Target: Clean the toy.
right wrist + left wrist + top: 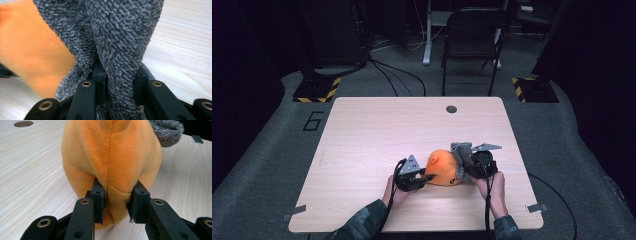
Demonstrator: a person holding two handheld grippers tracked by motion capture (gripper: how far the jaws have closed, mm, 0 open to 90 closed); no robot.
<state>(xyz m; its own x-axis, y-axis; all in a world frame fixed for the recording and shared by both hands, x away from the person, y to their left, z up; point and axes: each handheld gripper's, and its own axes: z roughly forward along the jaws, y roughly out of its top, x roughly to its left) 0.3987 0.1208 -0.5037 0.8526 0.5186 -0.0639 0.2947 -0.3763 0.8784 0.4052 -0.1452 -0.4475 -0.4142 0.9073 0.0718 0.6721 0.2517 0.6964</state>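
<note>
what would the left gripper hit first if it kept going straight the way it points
The orange plush toy: the left gripper is already clamped on a fold of it, so pushing on would likely just press deeper into its body.

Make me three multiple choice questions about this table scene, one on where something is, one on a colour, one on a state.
1. Where does the plush lie?
A. by the table's hole
B. between the two tools
C. on the floor

2. What colour is the cloth?
A. grey
B. red
C. green

3. What is the left tool doing?
A. hanging open
B. lying flat, let go
C. pinching the plush

B: the high view shows it between the left tool and the right tool.
A: the right gripper view shows grey knit.
C: its jaws squeeze a fold.
</note>
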